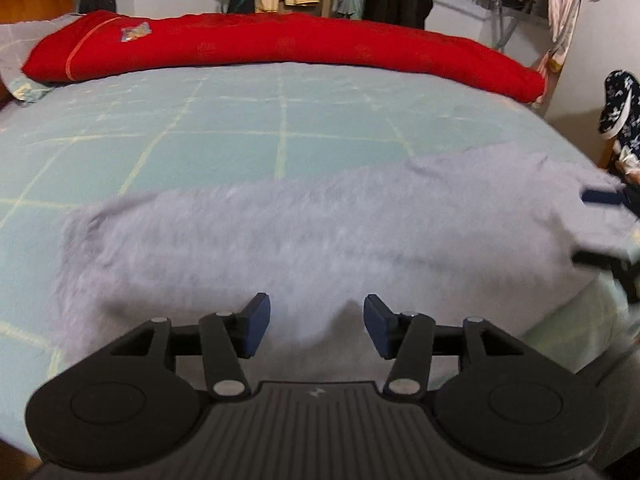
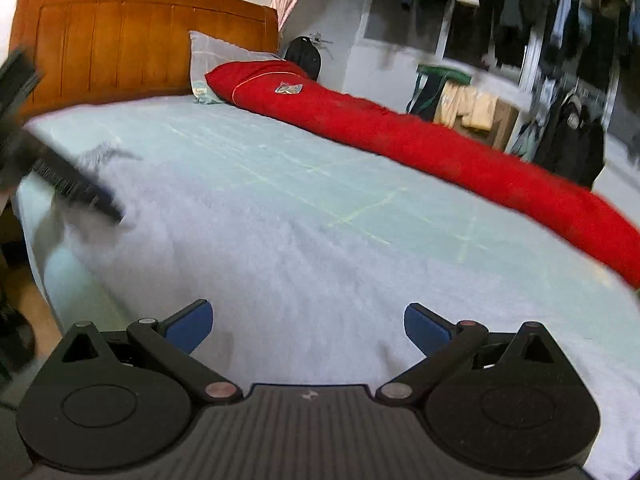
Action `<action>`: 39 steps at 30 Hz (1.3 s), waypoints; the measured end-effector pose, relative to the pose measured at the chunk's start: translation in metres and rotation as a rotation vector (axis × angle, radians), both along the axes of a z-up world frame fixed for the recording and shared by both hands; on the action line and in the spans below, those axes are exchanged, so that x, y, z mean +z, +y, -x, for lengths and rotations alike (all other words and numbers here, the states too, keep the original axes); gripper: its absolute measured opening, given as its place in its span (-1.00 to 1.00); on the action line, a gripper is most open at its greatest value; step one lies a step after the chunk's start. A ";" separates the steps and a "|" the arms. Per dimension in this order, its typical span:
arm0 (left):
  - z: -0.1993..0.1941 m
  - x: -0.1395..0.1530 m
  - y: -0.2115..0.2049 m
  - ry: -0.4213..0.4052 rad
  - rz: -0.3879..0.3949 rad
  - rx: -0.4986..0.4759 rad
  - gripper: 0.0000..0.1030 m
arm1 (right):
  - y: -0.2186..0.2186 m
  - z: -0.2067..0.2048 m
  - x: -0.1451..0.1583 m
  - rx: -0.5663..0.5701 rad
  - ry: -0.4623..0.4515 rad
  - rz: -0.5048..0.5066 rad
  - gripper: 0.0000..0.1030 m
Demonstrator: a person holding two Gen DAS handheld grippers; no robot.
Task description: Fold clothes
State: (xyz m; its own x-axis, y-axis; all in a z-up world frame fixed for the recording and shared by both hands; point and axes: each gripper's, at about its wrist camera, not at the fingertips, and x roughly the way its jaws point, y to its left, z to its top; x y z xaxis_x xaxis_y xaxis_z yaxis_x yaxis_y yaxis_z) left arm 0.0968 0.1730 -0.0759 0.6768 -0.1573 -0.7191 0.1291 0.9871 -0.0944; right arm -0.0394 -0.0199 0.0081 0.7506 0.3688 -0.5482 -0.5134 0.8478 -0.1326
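Note:
A pale grey garment (image 1: 280,236) lies spread flat along the near edge of the bed, blurred by motion. My left gripper (image 1: 317,326) hovers over its near edge, open, with nothing between its blue pads. In the right wrist view the same garment (image 2: 280,280) covers the bed's near side. My right gripper (image 2: 308,326) is open wide above it, holding nothing. The right gripper also shows blurred at the right edge of the left view, over the garment's far end. The left gripper appears as a dark blur at the left of the right view.
The bed has a light green checked sheet (image 1: 224,120). A long red rolled quilt (image 1: 280,46) runs along its far side, by a grey pillow (image 2: 216,60) and a wooden headboard (image 2: 120,40). Hanging clothes (image 2: 560,40) line the wall. A dark patterned cloth (image 1: 622,112) hangs at the right.

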 end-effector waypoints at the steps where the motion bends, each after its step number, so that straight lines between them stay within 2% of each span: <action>1: 0.003 -0.004 0.002 0.002 -0.009 0.009 0.06 | 0.004 -0.015 -0.002 -0.005 0.044 -0.012 1.00; 6: 0.014 -0.013 0.015 -0.004 0.028 0.024 0.19 | 0.018 -0.092 -0.038 -0.088 0.274 -0.032 1.00; 8: 0.017 -0.015 0.018 -0.008 0.044 0.018 0.22 | 0.022 -0.120 -0.051 -0.096 0.301 -0.033 1.00; 13: 0.008 -0.018 0.020 0.000 0.040 0.001 0.32 | 0.037 -0.181 -0.052 -0.125 0.319 -0.009 1.00; 16: 0.007 -0.017 0.019 0.001 0.040 -0.003 0.32 | 0.039 -0.202 -0.050 -0.134 0.361 -0.022 1.00; 19: 0.014 -0.014 0.020 -0.009 0.027 -0.002 0.32 | 0.039 -0.197 -0.039 -0.096 0.390 0.011 1.00; 23: 0.021 -0.017 0.027 -0.006 0.036 0.016 0.32 | 0.018 -0.171 -0.011 -0.044 0.439 -0.051 1.00; 27: 0.025 -0.017 0.030 -0.012 0.043 0.029 0.32 | -0.003 -0.143 0.002 -0.059 0.501 -0.094 1.00; 30: 0.026 -0.010 0.024 -0.025 0.041 0.014 0.31 | -0.012 -0.114 -0.005 -0.091 0.491 -0.035 1.00; 33: 0.021 -0.009 0.015 -0.033 0.052 -0.042 0.33 | -0.015 -0.101 -0.027 -0.135 0.475 0.050 1.00; 36: 0.013 -0.019 0.012 0.001 0.024 -0.037 0.36 | -0.017 -0.112 -0.040 -0.154 0.424 0.022 1.00; 39: 0.013 -0.019 0.014 0.024 0.017 -0.027 0.38 | -0.021 -0.137 -0.039 -0.213 0.422 -0.029 1.00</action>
State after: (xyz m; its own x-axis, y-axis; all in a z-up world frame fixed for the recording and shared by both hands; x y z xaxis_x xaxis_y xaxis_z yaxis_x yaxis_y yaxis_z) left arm 0.0833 0.1869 -0.0949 0.6546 -0.1880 -0.7322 0.1531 0.9815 -0.1151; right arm 0.0979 -0.0409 -0.0305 0.5246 0.2506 -0.8136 -0.3317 0.9403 0.0757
